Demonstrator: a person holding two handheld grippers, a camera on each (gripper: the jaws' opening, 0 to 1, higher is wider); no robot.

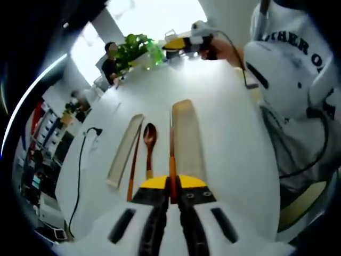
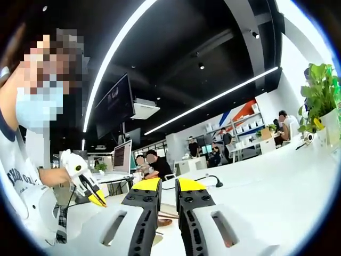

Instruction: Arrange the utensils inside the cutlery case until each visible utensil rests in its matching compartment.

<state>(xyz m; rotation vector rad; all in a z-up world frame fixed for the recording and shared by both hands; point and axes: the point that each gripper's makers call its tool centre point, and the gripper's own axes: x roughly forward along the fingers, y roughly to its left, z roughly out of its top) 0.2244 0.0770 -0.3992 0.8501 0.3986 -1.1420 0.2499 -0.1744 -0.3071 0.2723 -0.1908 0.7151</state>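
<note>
Chopstick (image 1: 172, 154) clamped in left gripper (image 1: 172, 193) fingers—beside case (image 1: 187, 140); right gripper (image 2: 168, 200) fingers slightly apart.

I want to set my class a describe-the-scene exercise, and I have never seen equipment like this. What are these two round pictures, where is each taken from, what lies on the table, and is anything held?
No robot here: a person holds a two-jaw hand gripper in each hand, and each carries a fisheye camera looking along its jaws.

The left gripper view looks down at a white table. The left gripper, jaws closed, pinches one reddish-brown chopstick. Beside it lie a wooden spoon, a second chopstick, a long beige case tray and what looks like its lid. The right gripper shows far off, raised.

The right gripper view is tilted up toward the office. The right gripper has a small gap between its jaws and holds nothing.
</note>
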